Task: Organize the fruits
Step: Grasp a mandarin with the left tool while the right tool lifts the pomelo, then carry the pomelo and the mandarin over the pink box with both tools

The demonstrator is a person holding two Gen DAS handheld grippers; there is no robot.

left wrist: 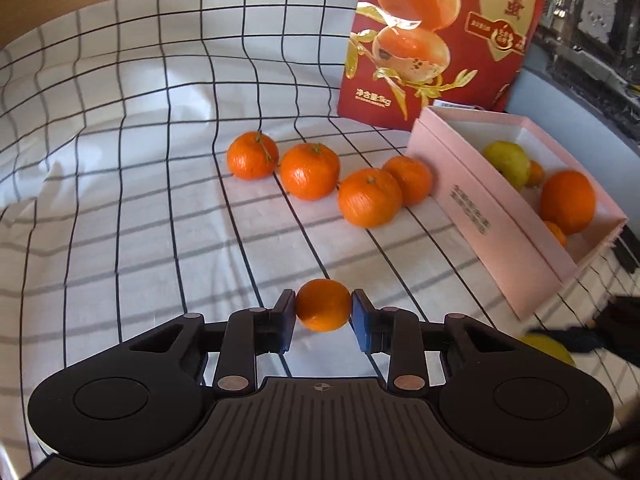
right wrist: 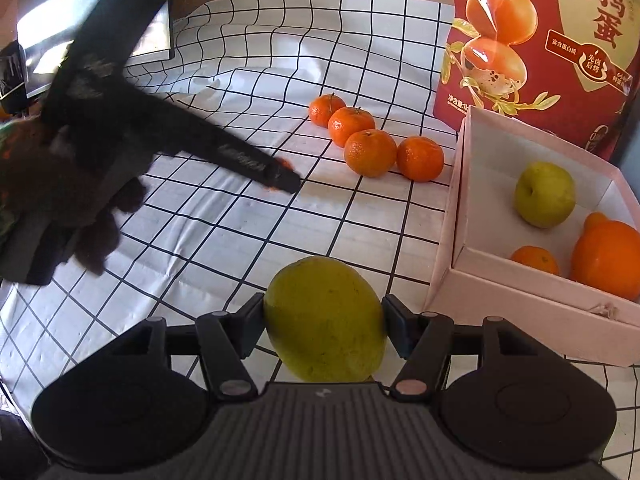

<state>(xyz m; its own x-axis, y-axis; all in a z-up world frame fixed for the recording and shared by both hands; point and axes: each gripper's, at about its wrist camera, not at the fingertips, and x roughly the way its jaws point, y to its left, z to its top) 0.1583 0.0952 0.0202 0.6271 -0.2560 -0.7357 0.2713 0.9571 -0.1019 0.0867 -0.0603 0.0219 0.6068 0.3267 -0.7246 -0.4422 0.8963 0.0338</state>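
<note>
Left tongs (left wrist: 323, 306): narrowed onto a small orange (left wrist: 323, 305), which was held between the 2 blue pads, above the checked cloth (left wrist: 120, 200) on the table.
Right tongs (right wrist: 323, 328): set wider and closed on a yellow-green fruit (right wrist: 325, 320), gripped across its narrow width; its long axis was tilted, running from upper left to lower right in the right wrist view.
Row on cloth: 4 oranges (left wrist: 310, 171) were laid in a line leading toward the pink box (left wrist: 492, 216), the last one just beside its wall.
Box contents: 1 yellow-green fruit (right wrist: 545, 194), 1 large orange (right wrist: 608, 258) and 2 smaller ones were seen inside.
Backdrop: a red bag (left wrist: 432, 40) was stood behind the box.
Key relation: the box lay ahead and to the right of both tongs; it was judged nearer to the right tongs, whose fruit was just beside the box's near left corner.
Left load: the small orange was well apart from the box, with the row between, ahead of the tongs.
Likely step: both fruits were judged to be in transit for sorting; whether to row or box could not be told.
</note>
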